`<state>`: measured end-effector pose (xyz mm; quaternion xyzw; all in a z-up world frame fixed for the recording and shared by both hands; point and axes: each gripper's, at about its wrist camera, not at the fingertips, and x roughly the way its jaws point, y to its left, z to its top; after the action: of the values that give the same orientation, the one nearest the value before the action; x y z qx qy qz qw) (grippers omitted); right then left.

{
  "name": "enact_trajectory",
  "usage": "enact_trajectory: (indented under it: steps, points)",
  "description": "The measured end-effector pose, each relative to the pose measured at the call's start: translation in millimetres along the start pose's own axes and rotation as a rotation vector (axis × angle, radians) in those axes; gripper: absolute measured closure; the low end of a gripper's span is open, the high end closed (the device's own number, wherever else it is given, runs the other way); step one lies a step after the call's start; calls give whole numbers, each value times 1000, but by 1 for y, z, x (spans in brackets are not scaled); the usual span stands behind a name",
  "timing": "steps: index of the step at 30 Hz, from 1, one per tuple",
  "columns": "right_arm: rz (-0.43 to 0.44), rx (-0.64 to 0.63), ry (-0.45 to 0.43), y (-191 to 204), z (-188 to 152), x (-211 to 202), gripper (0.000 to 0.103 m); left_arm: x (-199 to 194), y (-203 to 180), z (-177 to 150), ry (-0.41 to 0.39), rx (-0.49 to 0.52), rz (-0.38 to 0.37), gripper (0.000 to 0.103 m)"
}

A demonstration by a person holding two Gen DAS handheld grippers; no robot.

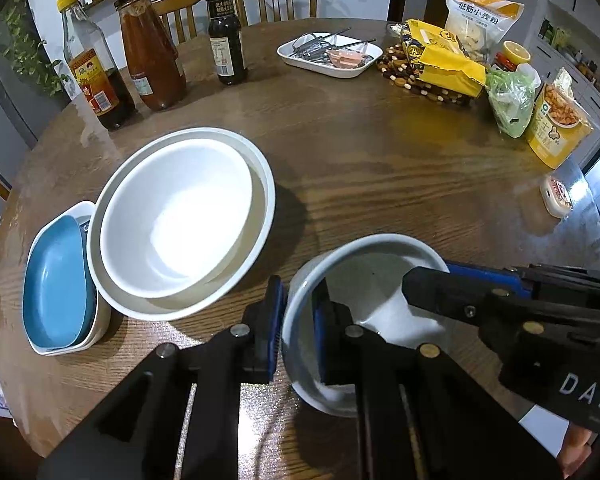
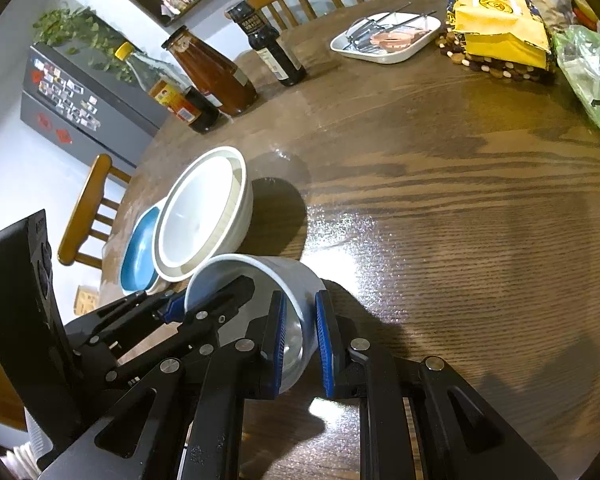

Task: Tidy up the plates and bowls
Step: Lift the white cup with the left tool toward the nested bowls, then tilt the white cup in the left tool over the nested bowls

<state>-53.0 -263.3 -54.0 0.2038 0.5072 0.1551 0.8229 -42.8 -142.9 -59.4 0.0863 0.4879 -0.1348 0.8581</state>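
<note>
Left wrist view: one small pale bowl (image 1: 364, 280) above the counter (image 1: 380, 168), tilted, pinched on its rim by two tools. Left hand-held gripper (image 1: 298, 328) clamped on the near wall; right hand-held gripper (image 2: 302, 340) clamped on the opposite wall. Two white bowls (image 1: 180, 220) nested just left. Beside them, one blue dish (image 1: 56, 288) inside one white dish (image 1: 88, 332). Three bottles (image 1: 152, 56) at back; one white tray (image 1: 328, 56).

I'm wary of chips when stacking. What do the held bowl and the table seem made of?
Held bowl: likely glazed ceramic; thick white rim, glossy sheen.
Table: wood, or wood veneer; clear dark grain, lacquered finish reflecting the lamp.
</note>
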Motion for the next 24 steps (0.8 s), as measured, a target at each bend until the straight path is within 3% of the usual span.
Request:
enact_trajectory:
  steps: [6,11,17,20,22,24]
  points:
    - [-3,-1,-5,-1,0,-1,85,3,1,2,0,3,-3,90]
    - [-14,8,14,-3,7,8,85,21,10,-1,85,-57,-53,89]
    - [-30,34,75,-8,8,22,84,19,8,-5,113,-67,-72,86]
    - [-40,26,105,-7,7,25,79,18,11,-7,116,-67,-73,77]
    - [-63,0,115,-4,5,25,76,21,12,-11,129,-67,-80,78]
    - [-79,-20,128,-1,5,26,76,27,11,-11,149,-68,-83,85]
